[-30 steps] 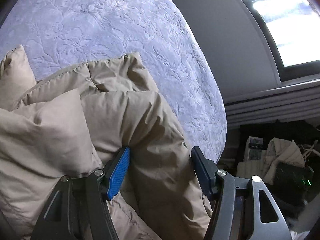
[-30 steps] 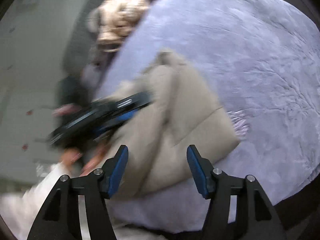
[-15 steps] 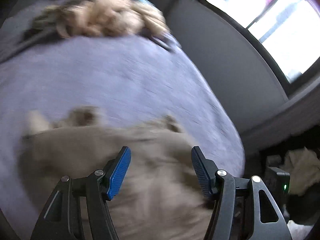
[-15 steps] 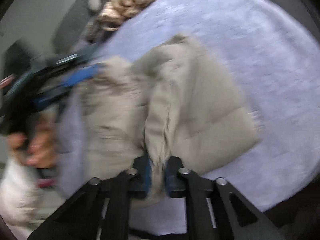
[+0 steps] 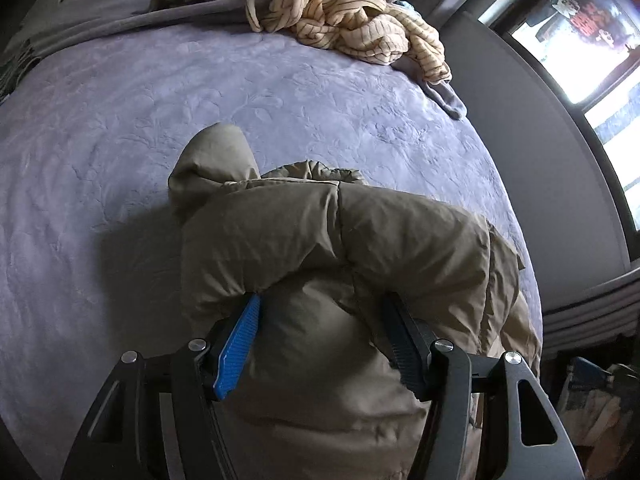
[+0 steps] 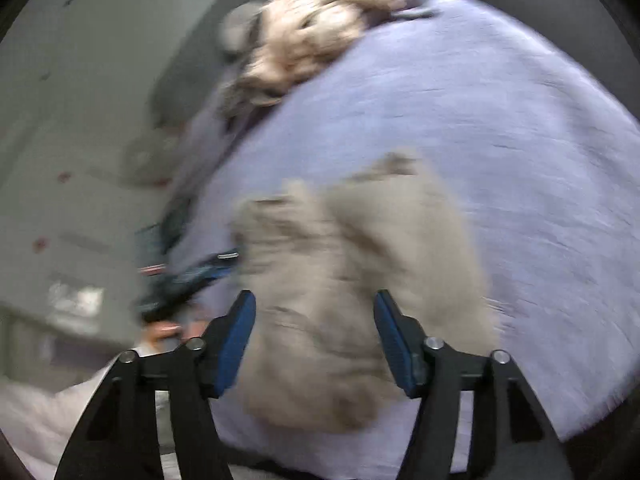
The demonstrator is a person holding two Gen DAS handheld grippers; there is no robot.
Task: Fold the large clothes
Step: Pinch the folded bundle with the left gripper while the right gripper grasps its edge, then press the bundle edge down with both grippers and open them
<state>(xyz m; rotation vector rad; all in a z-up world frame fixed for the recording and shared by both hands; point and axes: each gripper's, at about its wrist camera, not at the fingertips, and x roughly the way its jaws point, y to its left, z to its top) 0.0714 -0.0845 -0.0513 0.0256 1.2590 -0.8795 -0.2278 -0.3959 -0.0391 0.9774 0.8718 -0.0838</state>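
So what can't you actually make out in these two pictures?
- Left wrist view: the near part of the tan puffer jacket is cut off by the bottom edge and hidden behind the left gripper, whose pads are partly buried in its folds.
- Right wrist view: motion blur smears the jacket, so its folds and any contact with the opening right gripper are unreadable.
- The striped clothes pile is tangled; the garments cannot be told apart.
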